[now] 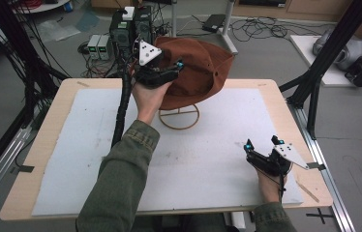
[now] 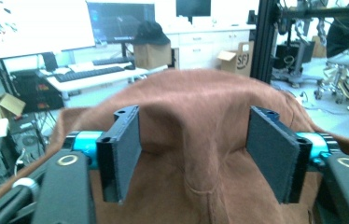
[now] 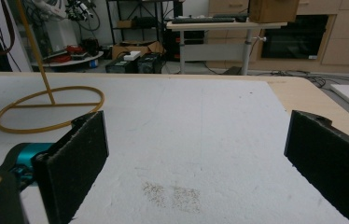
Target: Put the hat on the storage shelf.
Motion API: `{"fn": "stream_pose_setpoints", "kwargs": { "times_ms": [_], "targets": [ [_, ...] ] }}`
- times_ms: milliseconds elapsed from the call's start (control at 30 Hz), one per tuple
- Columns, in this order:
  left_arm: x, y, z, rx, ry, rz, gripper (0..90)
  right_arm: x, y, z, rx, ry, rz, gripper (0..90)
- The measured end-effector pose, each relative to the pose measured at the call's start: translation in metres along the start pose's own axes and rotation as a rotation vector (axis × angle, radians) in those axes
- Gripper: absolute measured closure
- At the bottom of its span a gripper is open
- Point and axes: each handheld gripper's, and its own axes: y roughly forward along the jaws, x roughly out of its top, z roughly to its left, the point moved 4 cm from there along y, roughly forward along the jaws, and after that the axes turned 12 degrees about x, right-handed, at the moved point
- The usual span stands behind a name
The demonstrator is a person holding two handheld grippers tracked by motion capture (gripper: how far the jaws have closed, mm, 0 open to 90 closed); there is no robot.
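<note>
The left gripper (image 2: pixel 193 154) stood with its jaws spread wide over the crown of the brown hat (image 2: pixel 200 107), the pads clear of the fabric, gripping nothing. The hat sat atop the yellow wire stand (image 1: pixel 179 117) at the far middle of the table (image 1: pixel 63 92). The right gripper (image 1: pixel 264 145), near the table's right front corner and well apart from the stand, was likewise released and empty. Behind the hat, a cardboard box (image 2: pixel 241 57) read "SF".
</note>
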Motion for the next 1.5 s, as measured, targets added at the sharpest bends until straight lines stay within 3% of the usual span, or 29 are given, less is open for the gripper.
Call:
{"fn": "stream_pose_setpoints", "kwargs": {
  "times_ms": [200,367,533,667,800,867,1067,1200,1367,1500],
  "targets": [
    [0.014,-0.017,0.015,0.040,-0.015,-0.050,34.3,0.000,0.000,0.001,0.001,0.000,0.000,5.4],
    [0.024,-0.044,0.036,0.089,-0.001,-0.081,33.8,0.000,0.000,0.000,-0.001,-0.003,-0.002,5.4],
    [0.024,-0.086,0.072,0.187,0.004,-0.103,30.7,0.001,-0.001,0.001,-0.005,0.001,-0.006,5.4],
    [0.013,-0.124,0.104,0.283,-0.004,-0.108,27.5,0.002,-0.001,0.002,-0.004,0.003,-0.010,5.4],
    [-0.004,-0.158,0.134,0.372,-0.024,-0.096,25.1,0.002,0.001,0.003,-0.004,-0.010,-0.007,5.4],
    [-0.016,-0.176,0.150,0.436,-0.045,-0.102,24.1,0.002,0.002,0.004,-0.010,-0.008,-0.009,5.4],
    [-0.062,-0.213,0.177,0.593,-0.078,-0.109,23.9,0.004,0.000,0.006,-0.039,-0.018,-0.026,5.4],
    [-0.105,-0.227,0.186,0.655,-0.117,-0.092,22.5,0.006,-0.004,0.006,-0.071,-0.010,-0.049,5.4],
    [-0.157,-0.237,0.187,0.712,-0.126,-0.059,22.4,0.005,-0.006,0.004,-0.092,0.001,-0.059,5.3],
    [-0.186,-0.248,0.177,0.733,-0.075,-0.042,22.9,0.006,-0.007,0.004,-0.107,0.014,-0.070,5.3]
  ]
}}
